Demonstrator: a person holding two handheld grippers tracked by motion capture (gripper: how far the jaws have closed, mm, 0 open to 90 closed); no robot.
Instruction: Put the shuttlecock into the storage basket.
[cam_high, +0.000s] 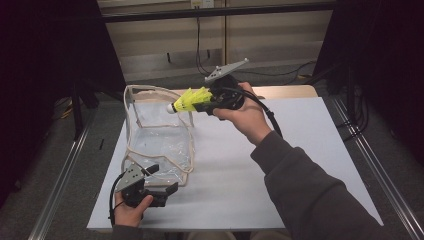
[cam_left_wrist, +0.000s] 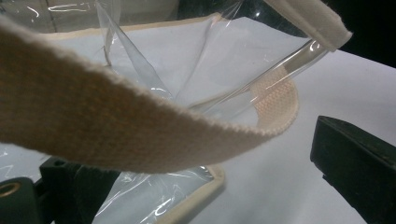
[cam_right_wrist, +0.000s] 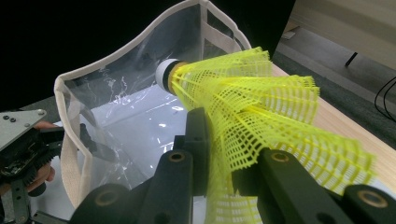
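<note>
My right hand-held gripper (cam_high: 202, 104) clamps a yellow shuttlecock (cam_high: 189, 101) above the clear bag (cam_high: 159, 131), whose strap (cam_left_wrist: 140, 135) lies between my left hand-held gripper's (cam_high: 161, 179) parted jaws; a sagging rim could deflect it.

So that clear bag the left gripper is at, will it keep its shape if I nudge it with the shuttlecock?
Probably not. The clear bag is thin crinkled film with only cloth edging, so its walls likely buckle. It looks light, so it may slide on the white board. The left gripper near its strap could steady it. The shuttlecock sits in the right gripper.
</note>
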